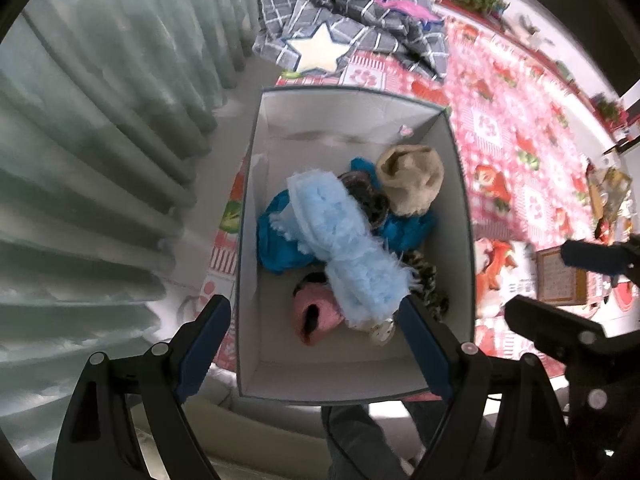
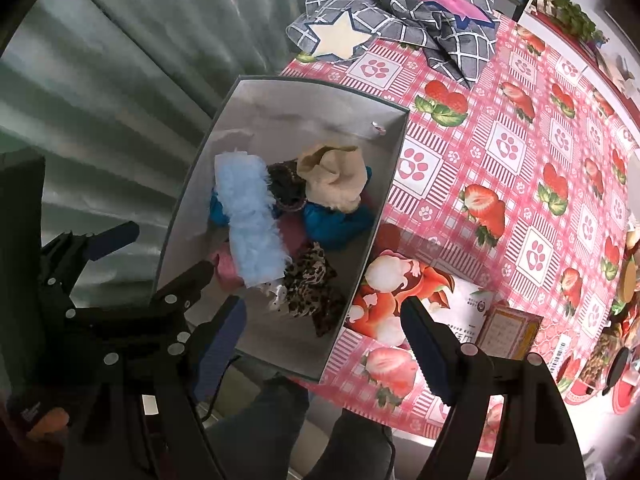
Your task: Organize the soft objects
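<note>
A white box (image 1: 276, 148) (image 2: 224, 128) stands at the table's near left corner. In it lie a fluffy light blue piece (image 1: 344, 236) (image 2: 250, 220) on top, a beige soft item (image 1: 412, 184) (image 2: 336, 176), blue cloth (image 1: 276, 240) (image 2: 336, 222), a pink item (image 1: 316, 316) (image 2: 228, 270) and a leopard-print piece (image 2: 312, 288). My left gripper (image 1: 316, 348) (image 2: 160, 254) is open and empty above the box's near end. My right gripper (image 2: 320, 344) (image 1: 560, 276) is open and empty over the box's near right corner.
A grey checked cloth with a white star (image 1: 316, 50) (image 2: 340, 36) lies at the table's far end. A printed bag (image 2: 400, 292) and a small yellow box (image 2: 508, 330) lie right of the white box on the pink strawberry tablecloth (image 2: 520, 184). Curtains (image 1: 100, 140) hang left.
</note>
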Demonstrator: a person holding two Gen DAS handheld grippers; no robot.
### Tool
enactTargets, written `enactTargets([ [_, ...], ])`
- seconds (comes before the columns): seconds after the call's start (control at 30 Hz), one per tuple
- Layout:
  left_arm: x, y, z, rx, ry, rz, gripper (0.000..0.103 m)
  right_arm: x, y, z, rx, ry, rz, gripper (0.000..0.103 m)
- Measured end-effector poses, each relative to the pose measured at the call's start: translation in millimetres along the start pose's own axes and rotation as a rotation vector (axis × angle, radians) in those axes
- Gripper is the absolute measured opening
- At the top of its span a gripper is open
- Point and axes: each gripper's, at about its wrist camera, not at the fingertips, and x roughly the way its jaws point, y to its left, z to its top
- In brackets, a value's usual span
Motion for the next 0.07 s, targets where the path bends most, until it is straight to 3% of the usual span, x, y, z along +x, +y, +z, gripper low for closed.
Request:
enactTargets([
  [0.07,-1.6,2.7,0.8,-0.004,-0.011,-0.035,0.088,-1.3,-1.0,0.2,0.008,-0.007,0.004,0.081],
])
